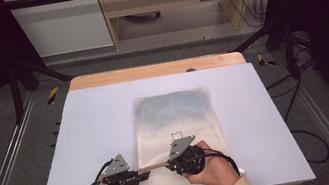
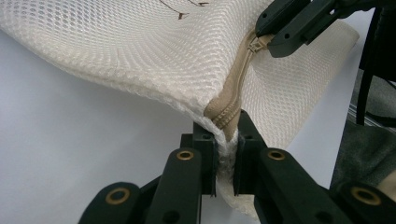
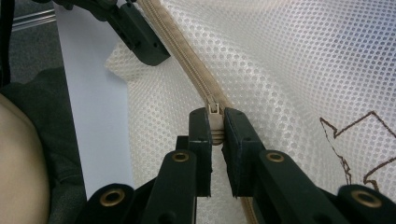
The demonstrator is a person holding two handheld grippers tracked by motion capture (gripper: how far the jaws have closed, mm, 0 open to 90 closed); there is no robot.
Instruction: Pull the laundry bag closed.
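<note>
A cream mesh laundry bag [image 1: 177, 120] lies on the white table top [image 1: 88, 135], with a tan zipper [image 1: 153, 166] along its near edge. My left gripper [image 1: 142, 175] is shut on the bag's near left corner, pinching the zipper end [image 2: 227, 119] and mesh [image 2: 140, 51] and lifting it slightly. The right gripper [image 1: 166, 163] is shut on the zipper pull [image 3: 214, 119], a short way along the zipper [image 3: 180, 46] from the left one. In the left gripper view the right gripper's fingers [image 2: 299, 25] sit on the slider [image 2: 256, 45].
A brown printed outline [image 3: 348, 149] marks the mesh near my right gripper. Something bluish [image 1: 172, 107] shows through the bag's far half. A wooden strip [image 1: 156, 70] edges the table's far side; metal rails [image 1: 2, 165] run along both sides.
</note>
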